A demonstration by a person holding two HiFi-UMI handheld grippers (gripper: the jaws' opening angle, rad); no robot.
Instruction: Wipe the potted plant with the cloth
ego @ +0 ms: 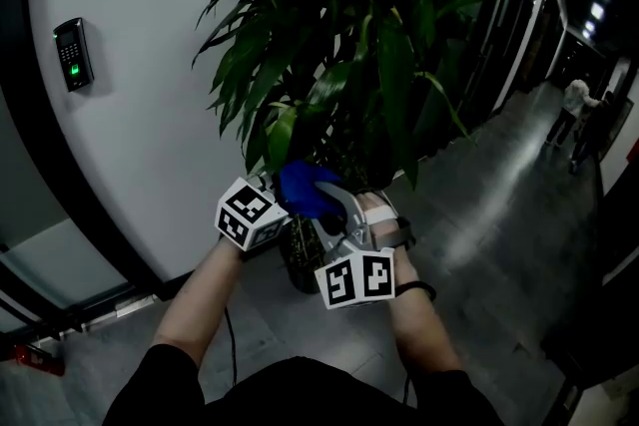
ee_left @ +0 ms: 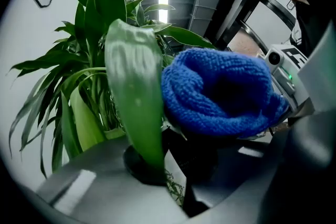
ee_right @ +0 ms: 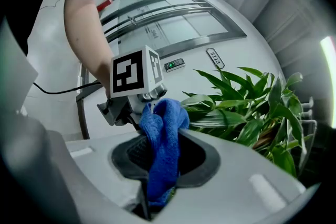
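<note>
The potted plant (ego: 349,35) has long green leaves and stands by a curved white wall. My left gripper (ego: 277,187) is shut on one broad leaf (ee_left: 134,86), which runs down between its dark pads (ee_left: 137,165). My right gripper (ego: 324,203) is shut on a blue cloth (ego: 305,187), bunched up against that leaf's right side. In the right gripper view the cloth (ee_right: 163,139) hangs between the jaws, with the left gripper's marker cube (ee_right: 134,73) just behind it and the plant (ee_right: 252,107) to the right. In the left gripper view the cloth (ee_left: 220,92) fills the right half.
An access reader (ego: 74,53) is mounted on the white wall (ego: 150,115) to the left. The dark pot (ego: 297,254) stands on a grey floor below the grippers. A glass partition lines the corridor at right, where two people (ego: 581,120) stand far off.
</note>
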